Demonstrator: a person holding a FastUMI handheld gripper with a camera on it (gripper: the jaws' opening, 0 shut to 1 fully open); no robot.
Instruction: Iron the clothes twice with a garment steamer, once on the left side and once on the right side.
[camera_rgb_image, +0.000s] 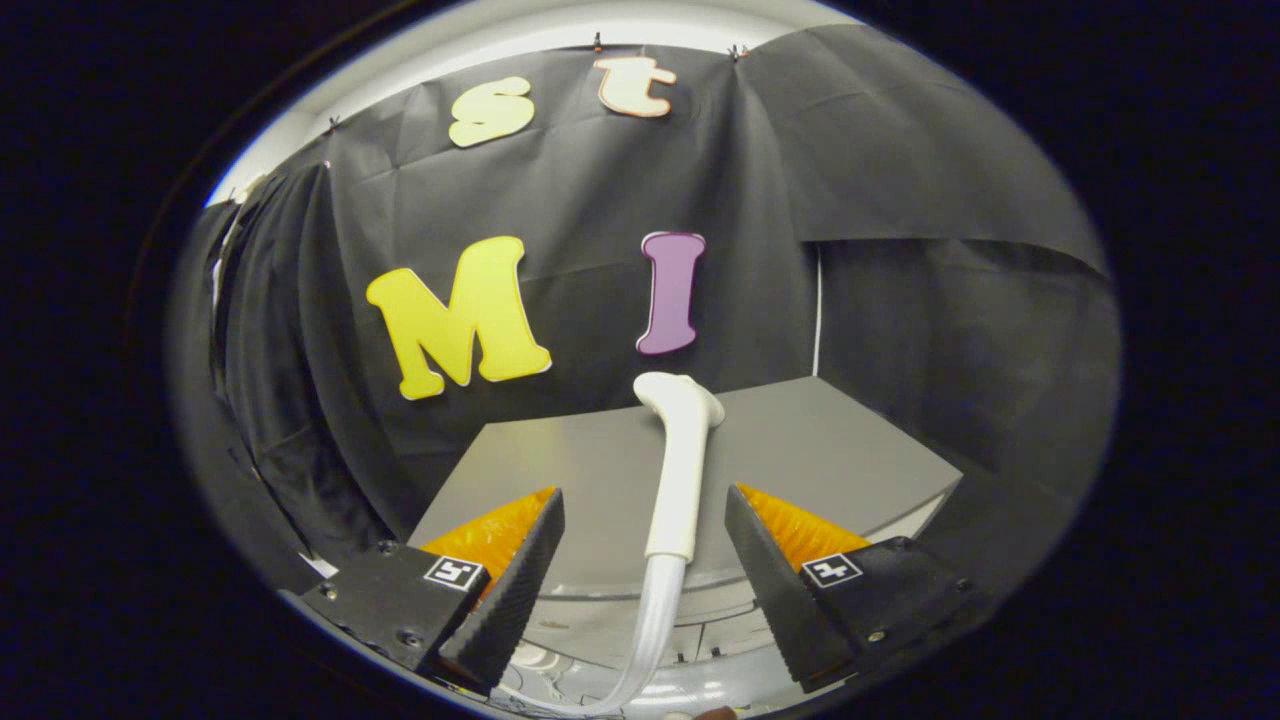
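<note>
Gripper (640, 560) stands wide open, fingers clear of the steamer (678, 470), which rises upright between them. Its long axis runs near vertical, the head at top pointing right, the hose trailing down below. Grey worktop (820, 440) lies beyond. No garment visible; judged, neither pass is done and grasping remains.

The garment steamer (678, 470) is white, its handle matte and its hose (645, 640) a paler, glossy, half-clear white. Behind it the tabletop (800, 450) is plain flat grey with a lighter edge. Beyond the steamer the booth wall (900, 200) is black creased cloth. Either side of the steamer, the tool (640, 580) carries small black-and-white square markers.
</note>
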